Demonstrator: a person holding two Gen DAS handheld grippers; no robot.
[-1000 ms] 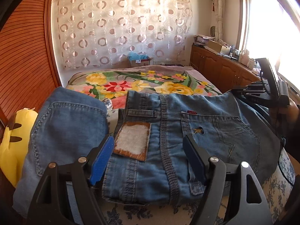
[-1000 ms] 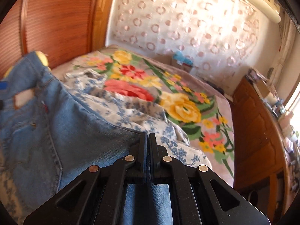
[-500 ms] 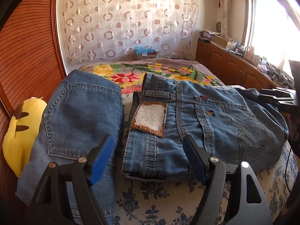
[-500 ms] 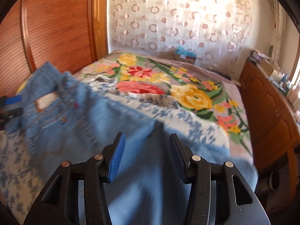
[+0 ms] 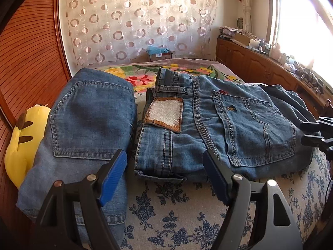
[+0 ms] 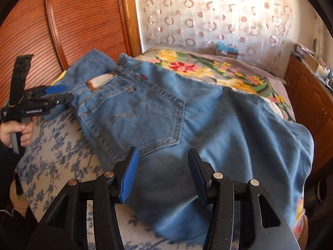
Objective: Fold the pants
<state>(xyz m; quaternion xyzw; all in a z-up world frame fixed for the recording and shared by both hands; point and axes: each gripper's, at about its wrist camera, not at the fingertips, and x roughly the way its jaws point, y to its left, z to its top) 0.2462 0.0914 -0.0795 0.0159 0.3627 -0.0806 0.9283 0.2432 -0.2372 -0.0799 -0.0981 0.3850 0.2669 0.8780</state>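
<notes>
Left claw [image 5: 164,177] spread wide, pinching nothing; folded jeans [image 5: 218,125] lie just ahead on the bed [image 5: 177,212]. Right claw [image 6: 161,176], jaws just opened, now half-spread and empty, hangs over the jeans' loose leg.

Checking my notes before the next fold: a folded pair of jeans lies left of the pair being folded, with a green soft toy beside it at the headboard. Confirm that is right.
One detail is wrong: the soft toy is yellow, not green, as the left wrist view shows. It does lie beside the folded pair of jeans, which sits left of the pair being folded, at the headboard.
</notes>
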